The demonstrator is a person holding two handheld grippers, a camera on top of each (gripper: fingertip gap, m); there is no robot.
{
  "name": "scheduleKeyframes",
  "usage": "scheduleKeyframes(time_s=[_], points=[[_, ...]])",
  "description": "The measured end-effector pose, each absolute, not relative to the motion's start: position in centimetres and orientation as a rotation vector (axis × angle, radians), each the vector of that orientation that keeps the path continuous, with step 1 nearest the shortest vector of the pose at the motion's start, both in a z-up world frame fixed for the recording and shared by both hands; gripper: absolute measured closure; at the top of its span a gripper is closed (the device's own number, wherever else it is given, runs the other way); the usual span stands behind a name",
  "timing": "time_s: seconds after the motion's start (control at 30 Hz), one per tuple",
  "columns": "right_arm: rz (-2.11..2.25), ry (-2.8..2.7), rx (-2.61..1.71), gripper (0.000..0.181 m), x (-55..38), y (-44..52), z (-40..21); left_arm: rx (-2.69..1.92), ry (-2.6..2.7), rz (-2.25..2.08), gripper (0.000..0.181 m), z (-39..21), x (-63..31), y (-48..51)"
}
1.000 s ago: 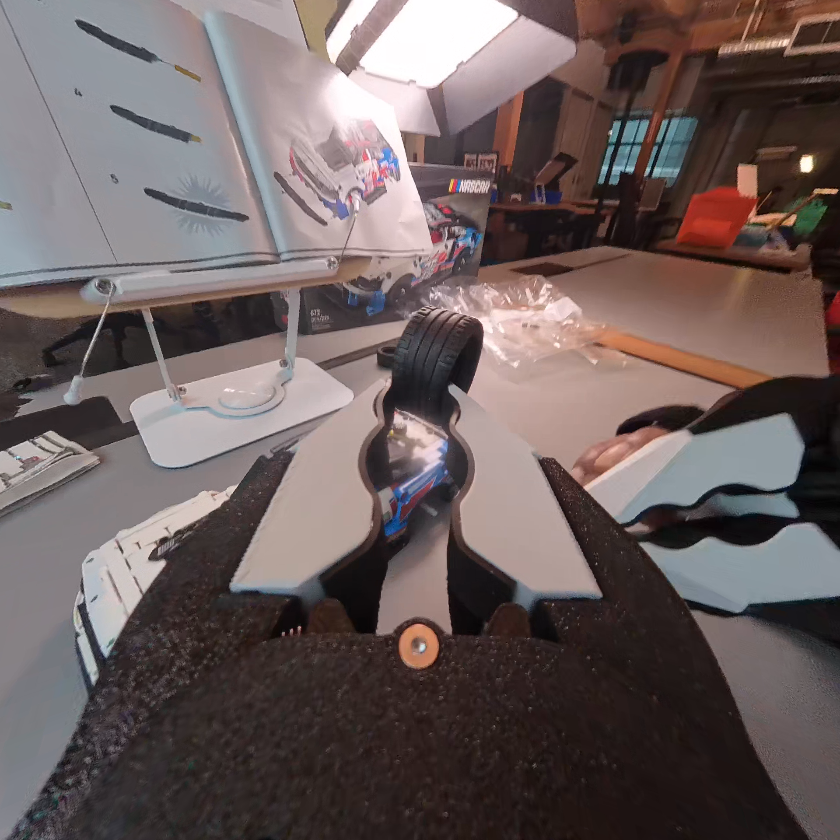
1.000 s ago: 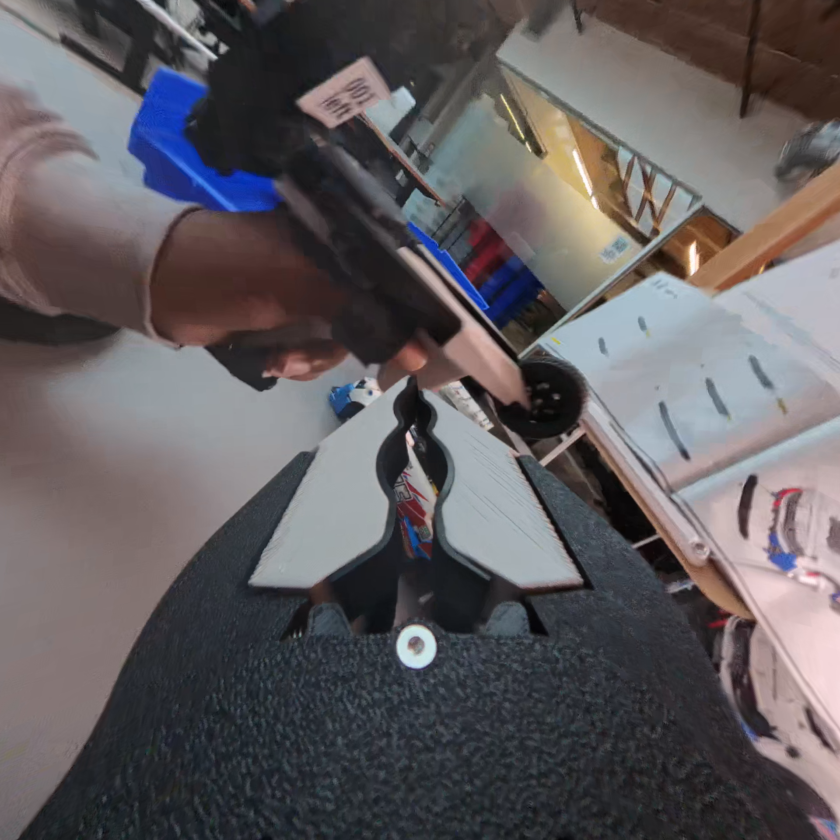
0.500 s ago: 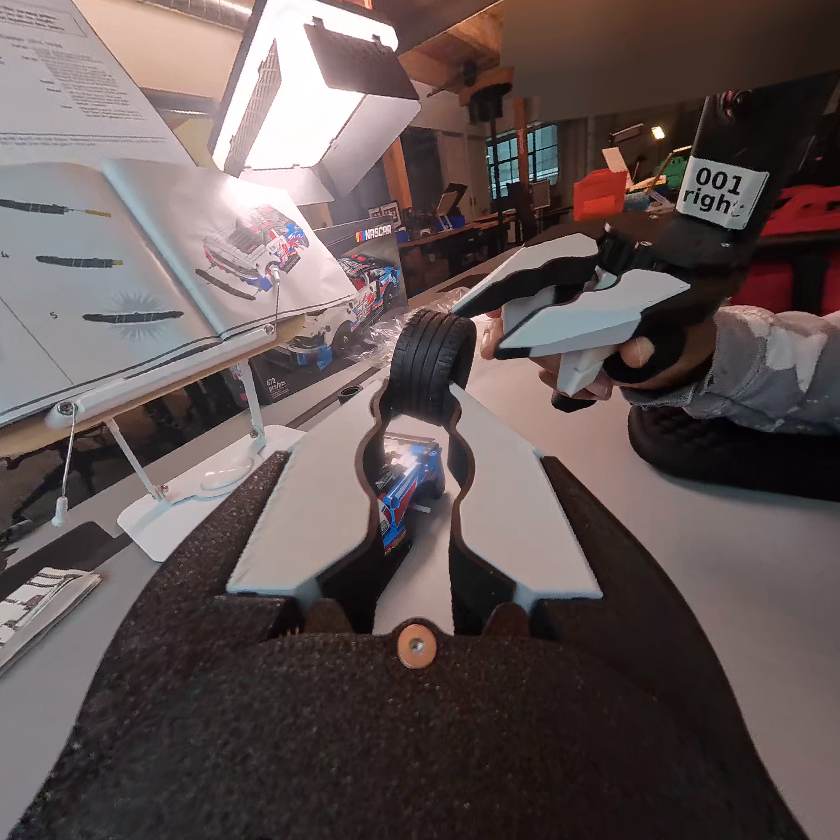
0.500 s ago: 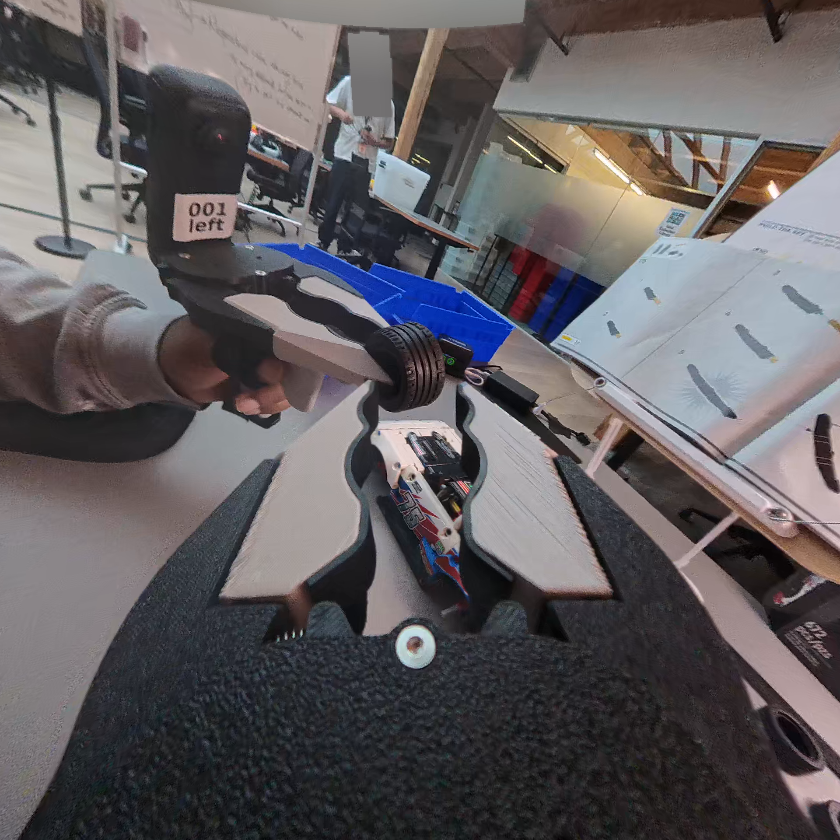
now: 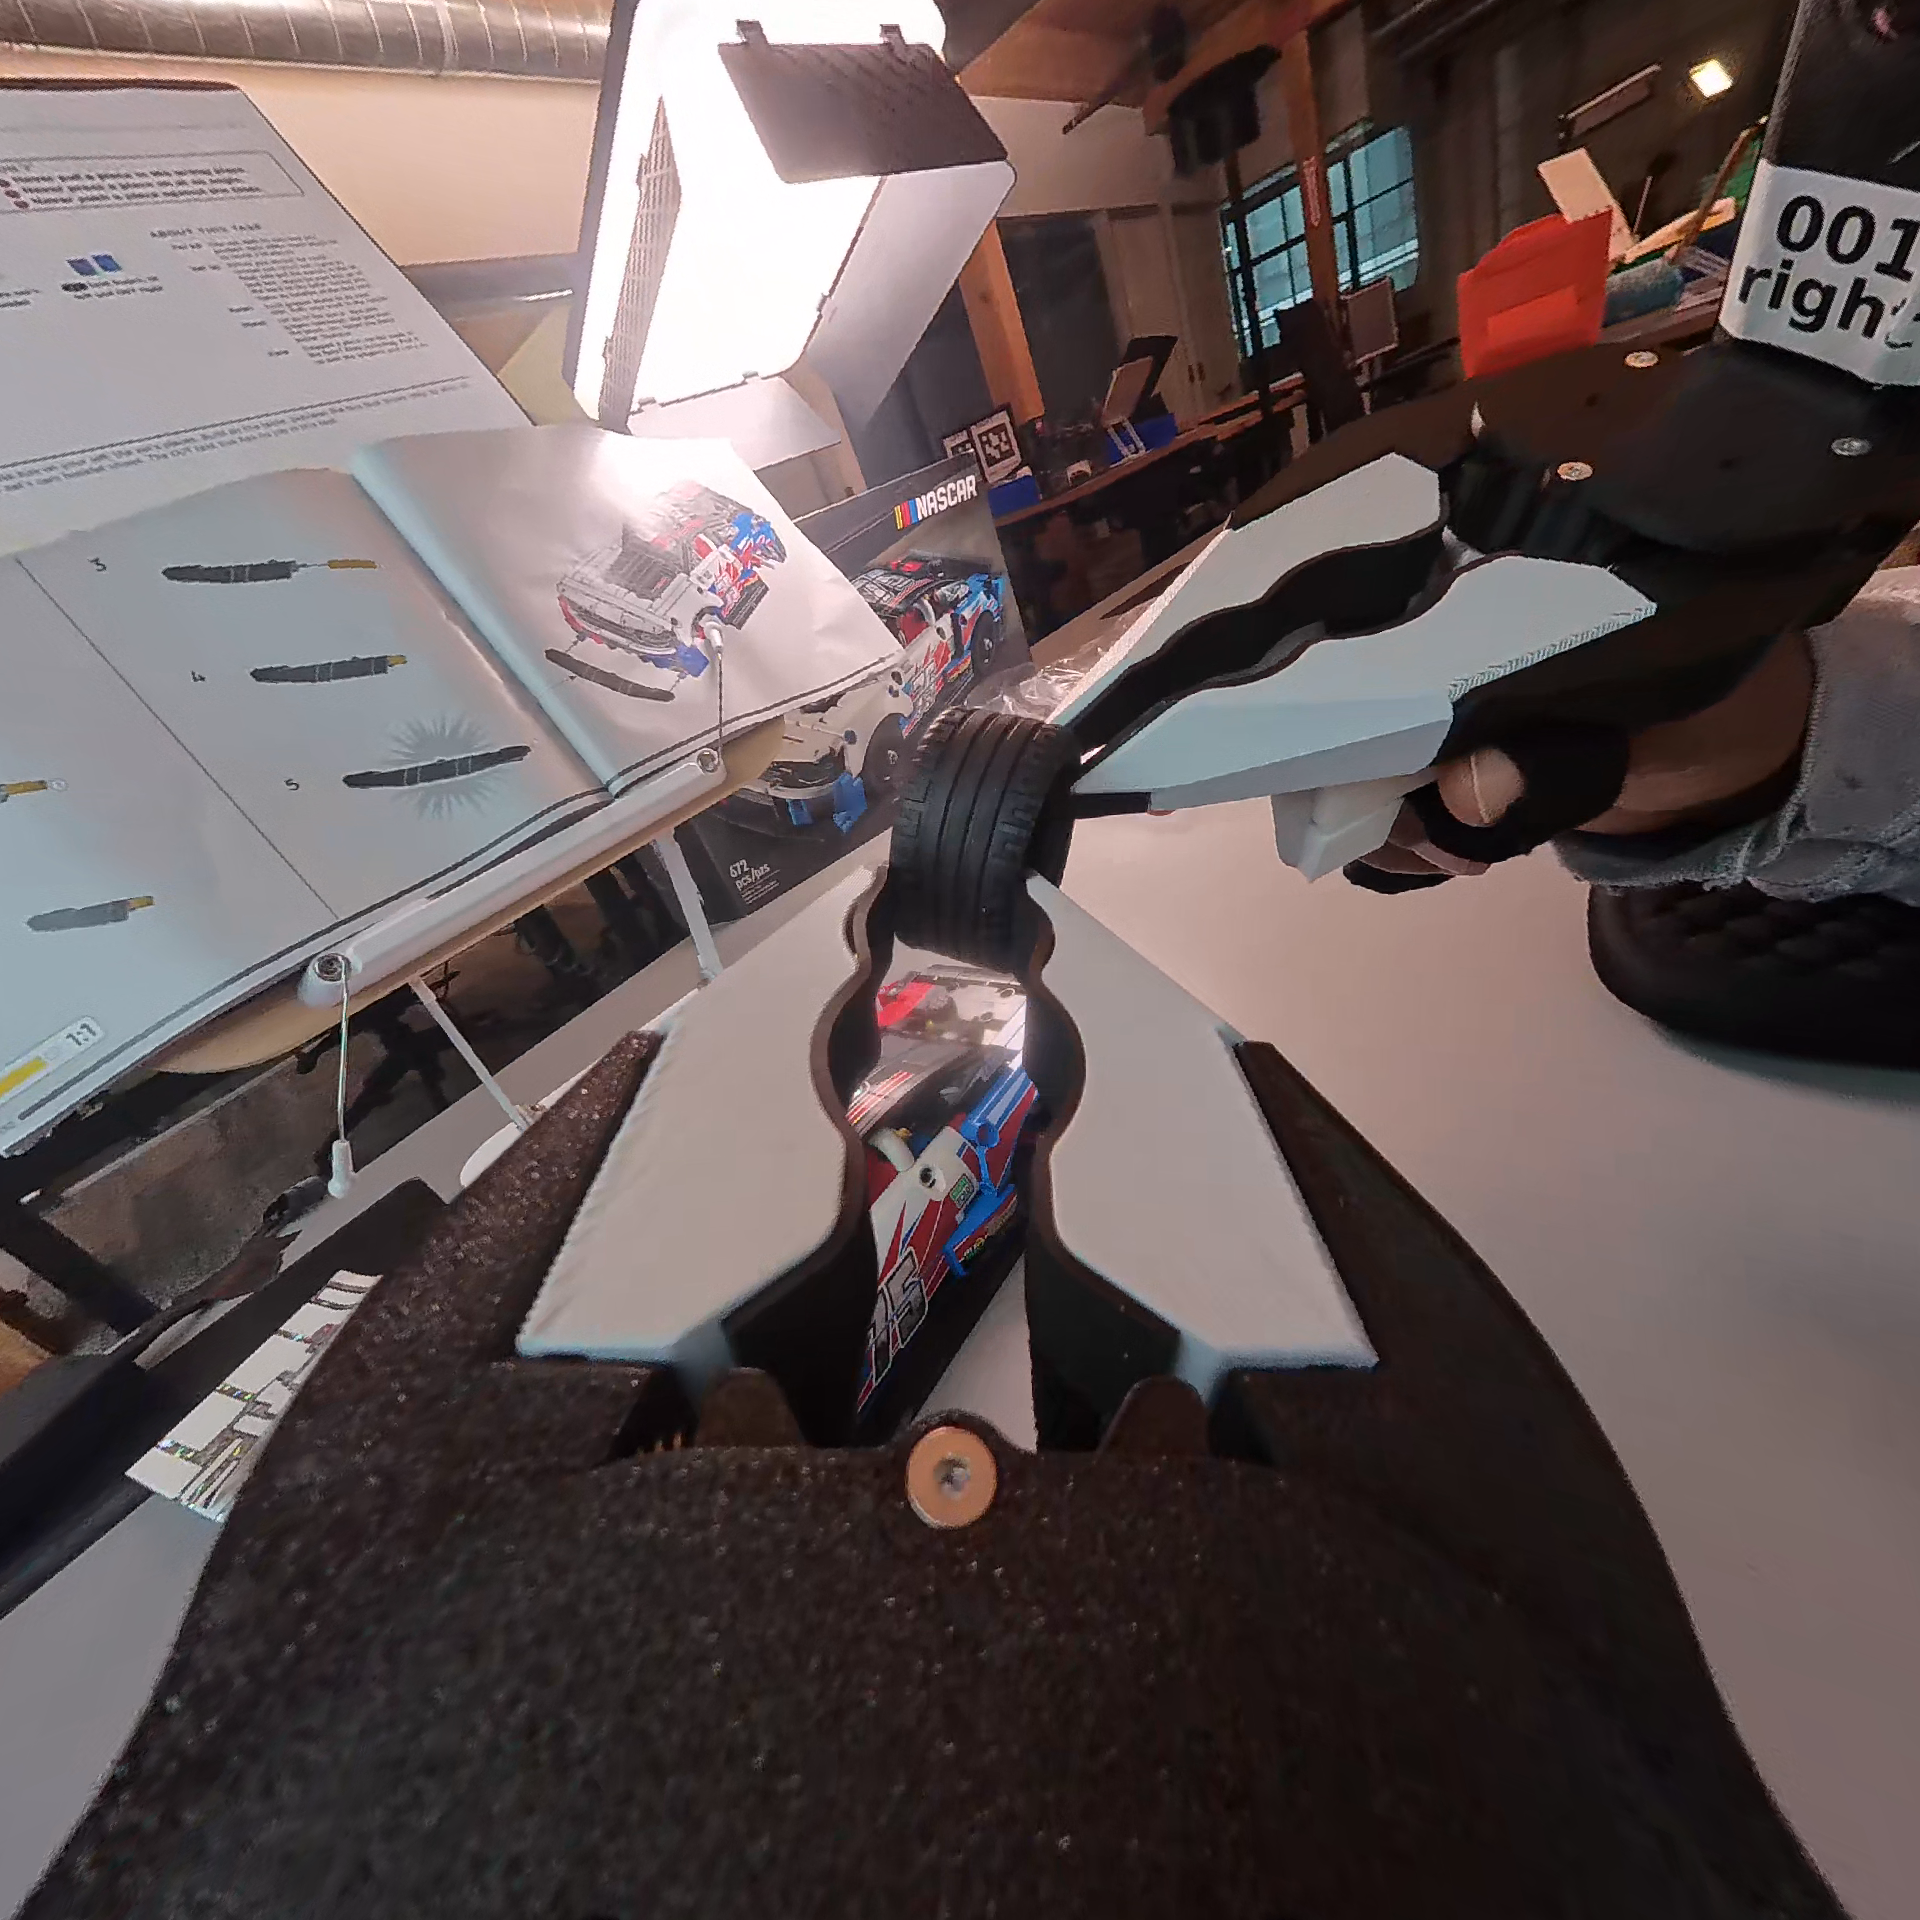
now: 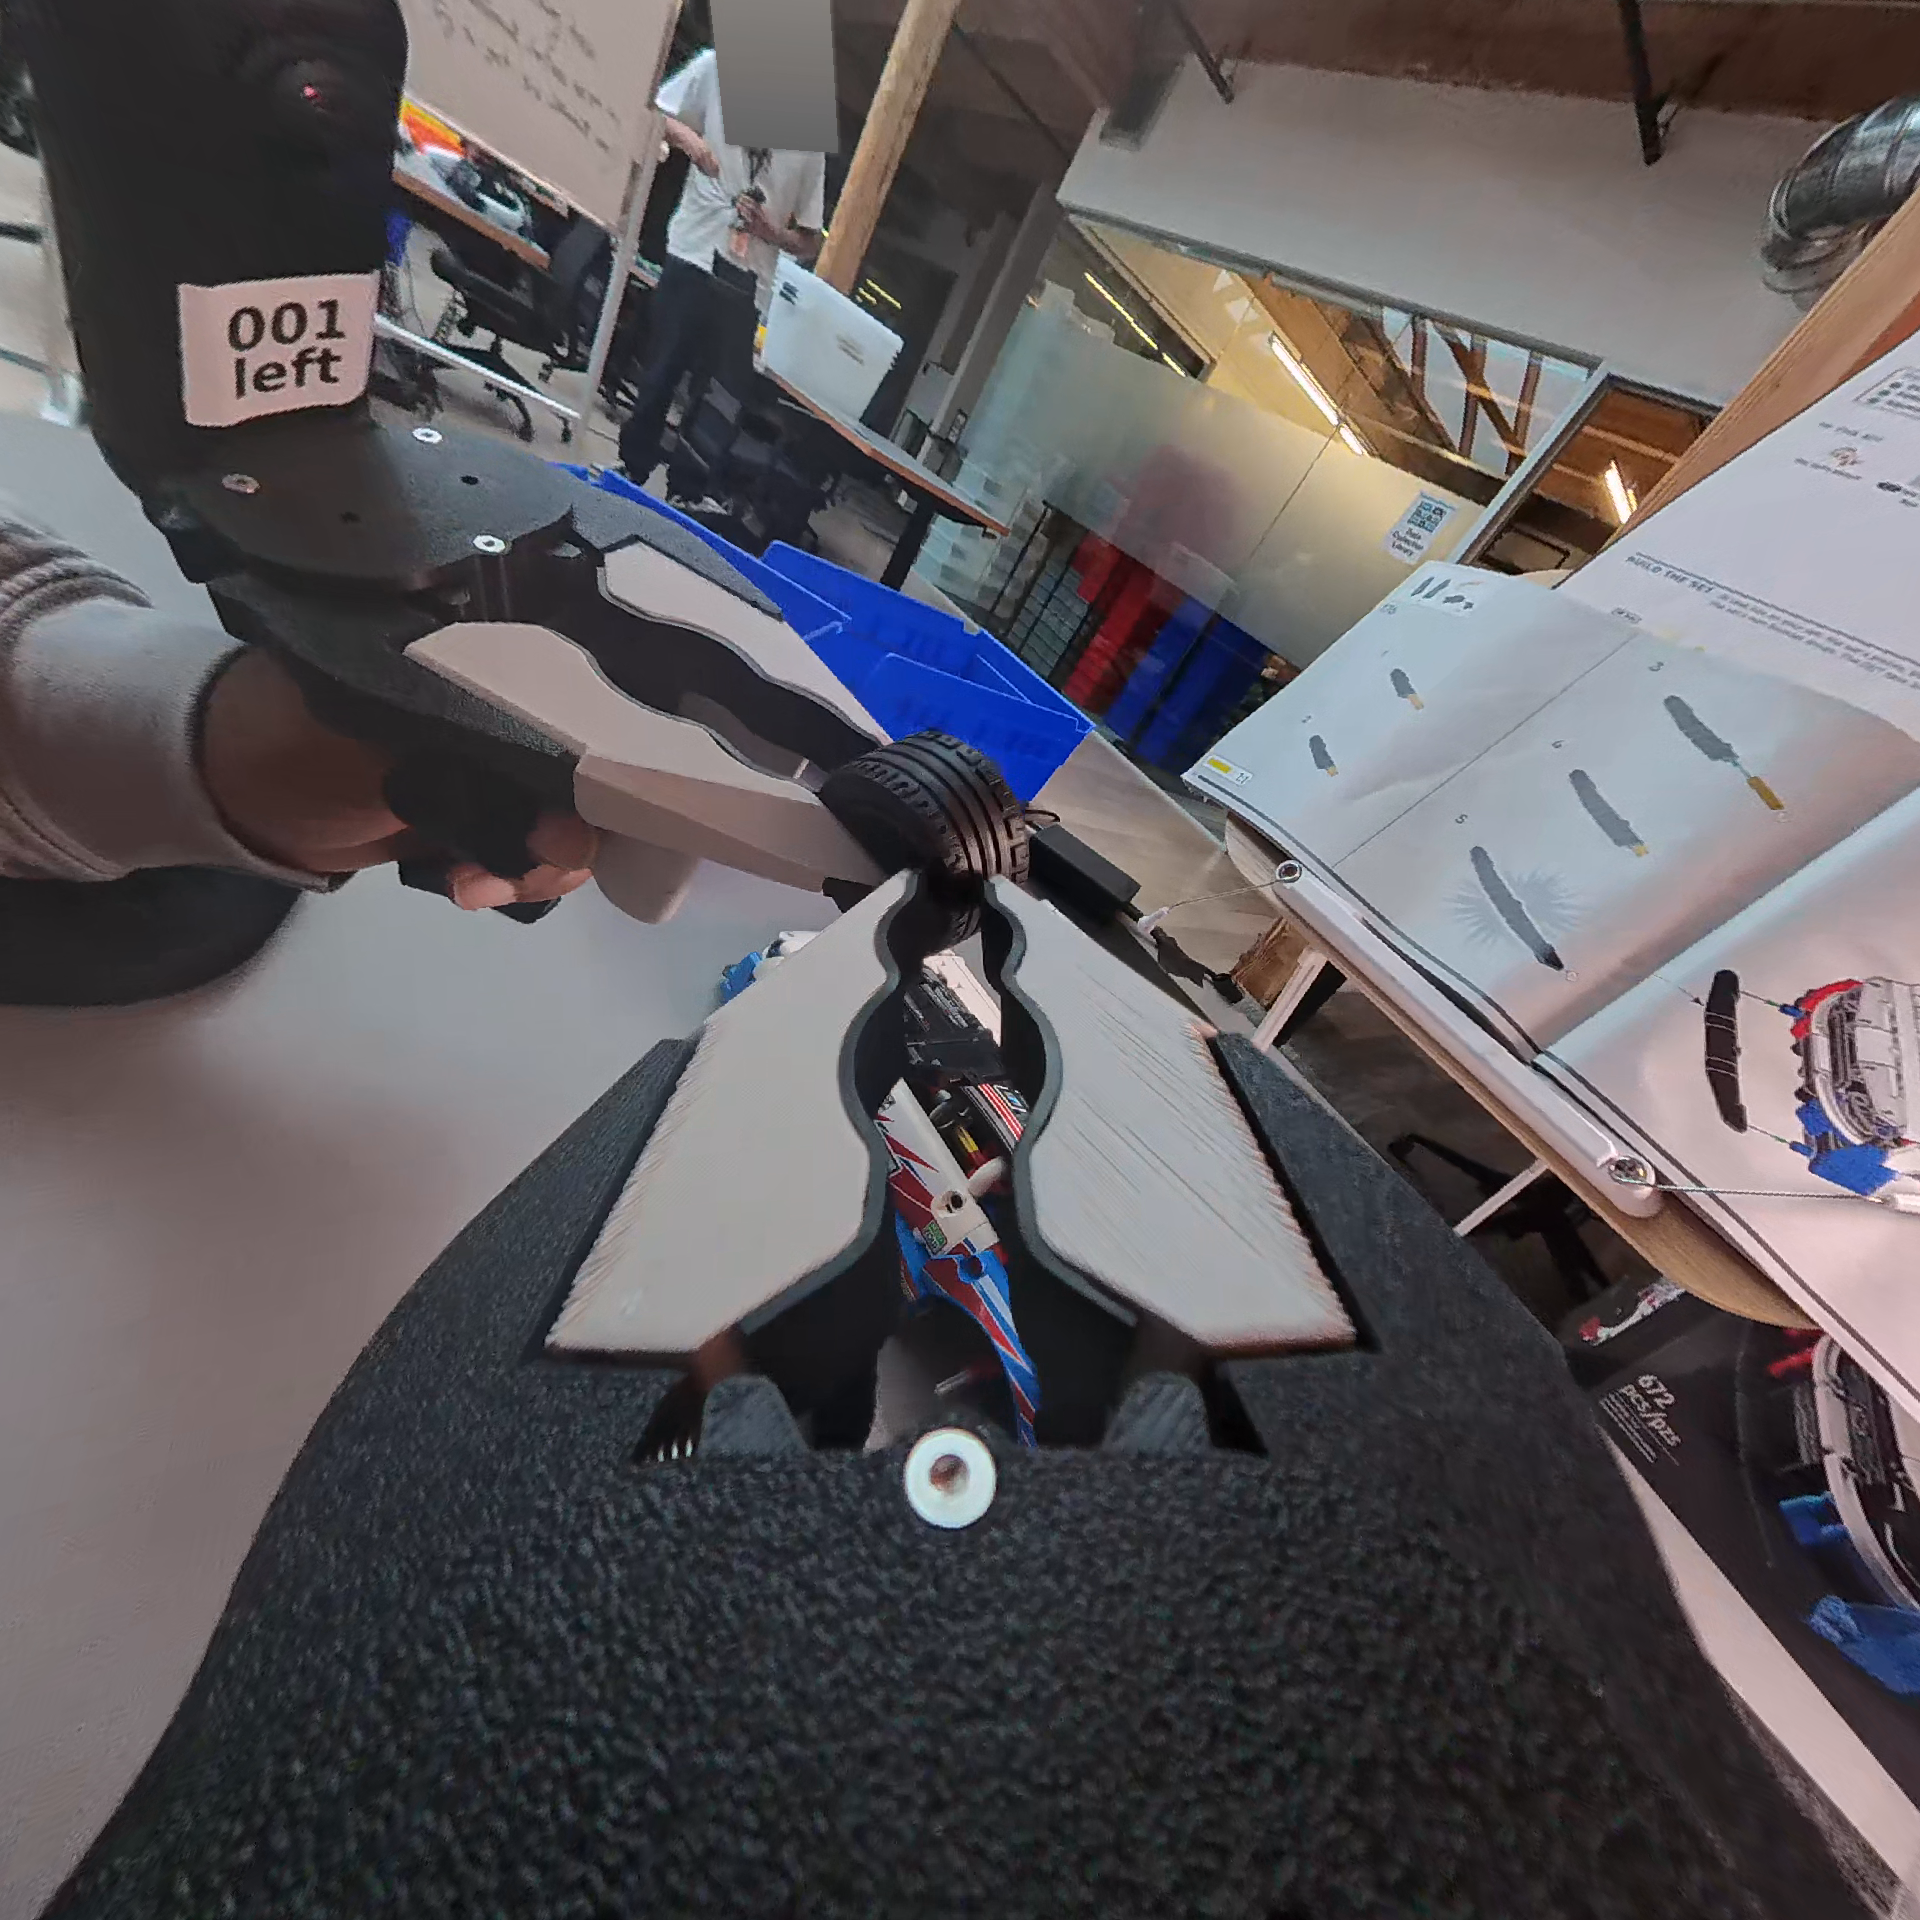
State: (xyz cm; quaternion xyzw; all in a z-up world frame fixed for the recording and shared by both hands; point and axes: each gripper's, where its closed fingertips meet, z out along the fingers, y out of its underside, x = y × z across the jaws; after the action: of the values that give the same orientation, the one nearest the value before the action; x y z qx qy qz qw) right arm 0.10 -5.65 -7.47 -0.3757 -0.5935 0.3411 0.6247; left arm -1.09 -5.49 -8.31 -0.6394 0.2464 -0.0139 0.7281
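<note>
My left gripper (image 5: pixel 961 894) is shut on a small black rubber tyre (image 5: pixel 977 821) and holds it upright above the grey table. My right gripper (image 5: pixel 1075 764) comes in from the right, with its narrowed fingertips pinching the tyre's side. In the right wrist view my right gripper (image 6: pixel 951 888) closes around the lower edge of the tyre (image 6: pixel 940 810), while the left gripper (image 6: pixel 852 821) grips it from the left. A red, white and blue brick-built race car (image 5: pixel 935 1174) lies on the table below, seen between the fingers in both views (image 6: pixel 956 1195).
An open instruction book on a white stand (image 5: pixel 364 675) stands to the left, with the set's box (image 5: pixel 914 623) and a lit light panel (image 5: pixel 748 239) behind. A black wrist pad (image 5: pixel 1766 966) lies right. Blue bins (image 6: pixel 935 675) and a standing person (image 6: pixel 727 260) are farther off. The grippers are tip to tip, or close to it.
My right gripper has swung up to the tyre and narrowed its jaws onto it. My left gripper has kept hold of the tyre and tilted upward.
</note>
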Motion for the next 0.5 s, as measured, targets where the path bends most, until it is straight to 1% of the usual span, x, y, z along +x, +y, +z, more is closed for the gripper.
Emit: scheduleKeyframes(time_s=[0.13, 0.23, 0.4, 0.5], points=[[0.767, -1.364, -0.864, 0.173, -0.1, -5.6, -7.5, -1.412, 0.547, -0.023, 0.162, -8.4, -1.0, -5.5], [0.735, -1.376, -0.837, 0.177, 0.0, -5.7, -7.6, -1.409, 0.562, 0.008, 0.162, -8.4, -0.9, -5.6], [0.6, -1.367, -0.757, 0.18, 0.1, -6.0, -7.3, -1.476, 0.499, -0.003, 0.163, -8.5, -1.1, -5.0], [0.545, -1.387, -0.715, 0.181, -0.1, -6.5, -7.4, -1.511, 0.424, -0.04, 0.168, -8.5, -1.5, -4.4]])
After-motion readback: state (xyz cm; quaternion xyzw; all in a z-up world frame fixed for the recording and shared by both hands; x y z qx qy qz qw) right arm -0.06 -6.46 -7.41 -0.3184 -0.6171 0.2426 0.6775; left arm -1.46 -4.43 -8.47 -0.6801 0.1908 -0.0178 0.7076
